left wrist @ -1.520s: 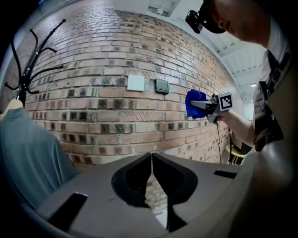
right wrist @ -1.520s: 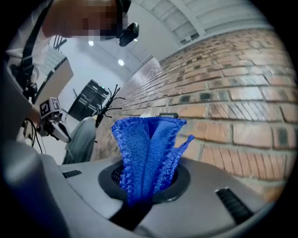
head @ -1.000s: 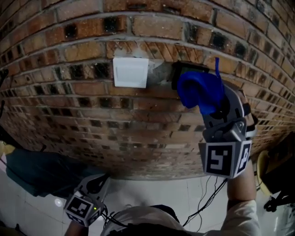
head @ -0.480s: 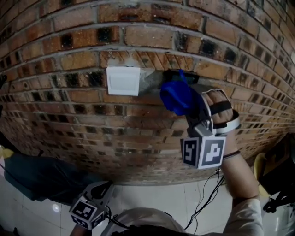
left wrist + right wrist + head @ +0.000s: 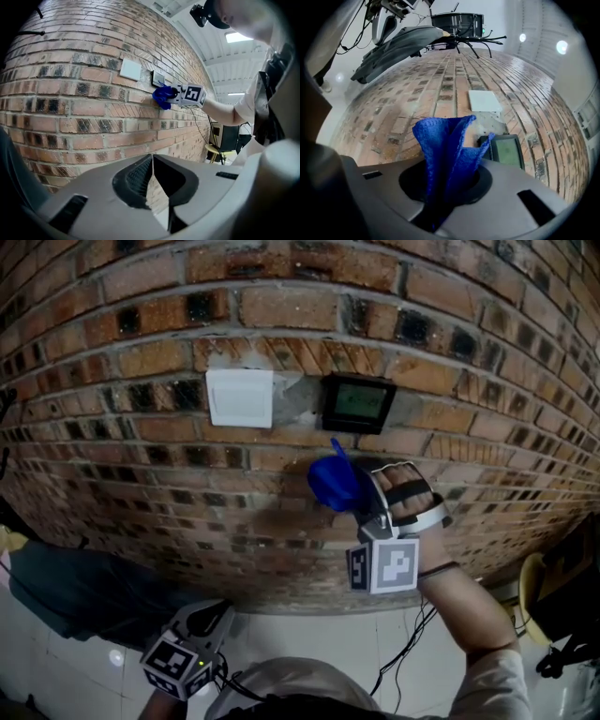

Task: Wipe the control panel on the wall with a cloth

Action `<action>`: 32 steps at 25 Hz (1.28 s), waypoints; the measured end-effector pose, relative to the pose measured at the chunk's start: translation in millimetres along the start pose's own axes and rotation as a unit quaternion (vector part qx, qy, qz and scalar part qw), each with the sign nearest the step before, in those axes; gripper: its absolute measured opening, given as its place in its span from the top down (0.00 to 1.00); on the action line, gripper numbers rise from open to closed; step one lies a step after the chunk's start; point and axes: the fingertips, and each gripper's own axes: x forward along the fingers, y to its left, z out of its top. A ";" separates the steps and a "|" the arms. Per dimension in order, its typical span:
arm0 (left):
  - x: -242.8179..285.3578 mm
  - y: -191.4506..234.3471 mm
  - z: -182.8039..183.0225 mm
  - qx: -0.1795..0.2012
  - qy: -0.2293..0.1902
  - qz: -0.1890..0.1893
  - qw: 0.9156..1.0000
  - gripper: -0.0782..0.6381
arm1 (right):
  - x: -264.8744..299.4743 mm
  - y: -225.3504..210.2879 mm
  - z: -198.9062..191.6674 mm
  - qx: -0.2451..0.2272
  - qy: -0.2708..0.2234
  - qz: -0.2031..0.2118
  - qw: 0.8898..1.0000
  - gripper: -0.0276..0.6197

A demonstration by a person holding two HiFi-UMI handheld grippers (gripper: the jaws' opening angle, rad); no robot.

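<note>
Nearest me, my left gripper (image 5: pixel 152 169) hangs low with its jaws pressed together on nothing. Higher up, my right gripper (image 5: pixel 445 187) has its jaws clamped on the blue cloth (image 5: pixel 446 143), which sits just below the control panel (image 5: pixel 357 402). The panel is mounted on the brick wall (image 5: pixel 112 474), beside a white plate (image 5: pixel 240 397).

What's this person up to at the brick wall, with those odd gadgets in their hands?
A person holds a two-jaw gripper in each hand to wipe a wall fixture. The right gripper is clamped on a blue cloth and holds it close to the brick wall, just below the small control panel, not on its screen. The left gripper hangs low near the person's body, jaws closed on nothing.
</note>
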 end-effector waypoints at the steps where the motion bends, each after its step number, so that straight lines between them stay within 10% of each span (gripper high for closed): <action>1: 0.4 -0.9 0.6 0.000 -0.001 0.000 1.000 0.89 | -4.4 -3.5 1.4 0.000 -0.005 -0.001 1.000 0.82; 12: -0.9 -1.3 -4.2 0.001 -0.003 0.010 1.000 0.89 | -27.6 -154.7 -4.9 0.005 -0.014 -0.138 0.990 0.82; 32: -0.3 -2.3 -10.3 0.006 0.008 0.006 1.000 0.88 | 8.9 -6.7 6.6 -0.007 -0.010 -0.029 0.999 0.82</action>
